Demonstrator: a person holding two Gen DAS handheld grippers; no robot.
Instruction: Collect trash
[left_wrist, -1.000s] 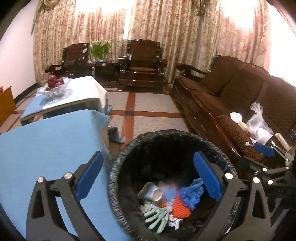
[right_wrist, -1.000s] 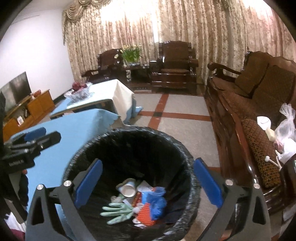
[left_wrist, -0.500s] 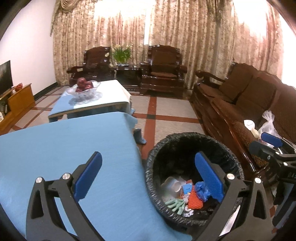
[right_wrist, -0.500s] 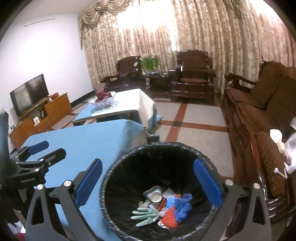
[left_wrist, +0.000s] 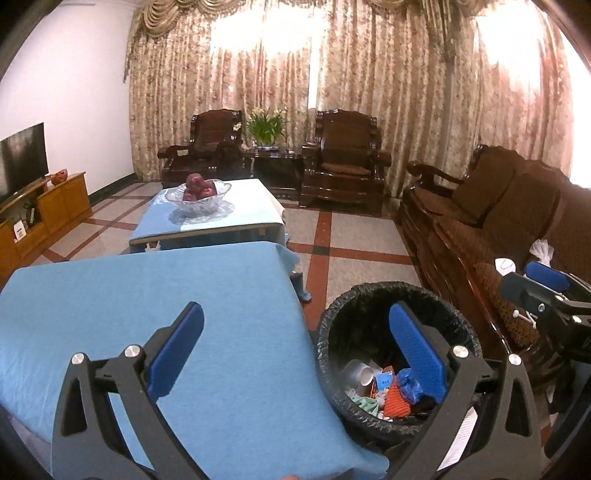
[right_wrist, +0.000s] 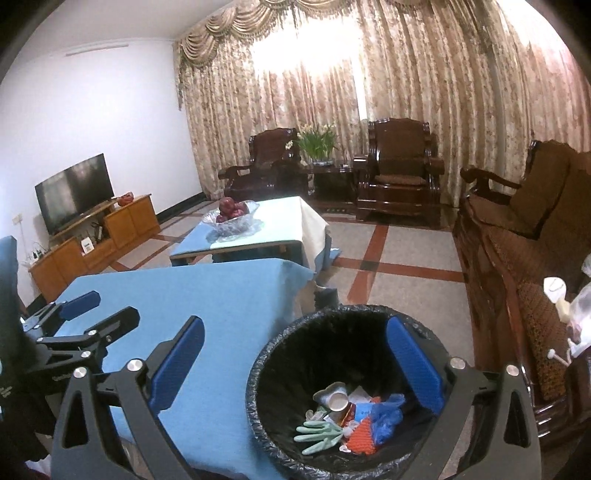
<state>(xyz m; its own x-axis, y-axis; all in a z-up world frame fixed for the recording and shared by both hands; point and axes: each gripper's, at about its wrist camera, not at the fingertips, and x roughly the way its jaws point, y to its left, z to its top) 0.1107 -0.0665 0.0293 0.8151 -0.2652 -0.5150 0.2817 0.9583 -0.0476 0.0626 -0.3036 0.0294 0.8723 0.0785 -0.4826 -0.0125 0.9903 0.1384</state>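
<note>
A black-lined trash bin (left_wrist: 332, 321) stands on the floor beside the blue-covered table (left_wrist: 147, 295); it also shows in the right wrist view (right_wrist: 266, 354). In it lie a paper cup (right_wrist: 338, 400), a green glove (right_wrist: 317, 435), a blue bag (right_wrist: 388, 415) and an orange piece (right_wrist: 360, 435). My left gripper (left_wrist: 295, 332) is open and empty, above the table edge and the bin. My right gripper (right_wrist: 295, 336) is open and empty, above the bin's left rim. The left gripper shows at the left of the right wrist view (right_wrist: 81, 314).
A second low table (left_wrist: 236, 218) carries a glass bowl of red fruit (left_wrist: 197, 194). A brown wooden sofa (left_wrist: 498, 221) runs along the right with white bags (right_wrist: 580, 302) on it. Armchairs (left_wrist: 347, 162), a plant and a TV stand (right_wrist: 92, 236) stand farther off.
Both grippers have risen and drawn back from the bin, which now looks smaller and lower. The left view has swung left over the blue table. Both stay open and empty.
</note>
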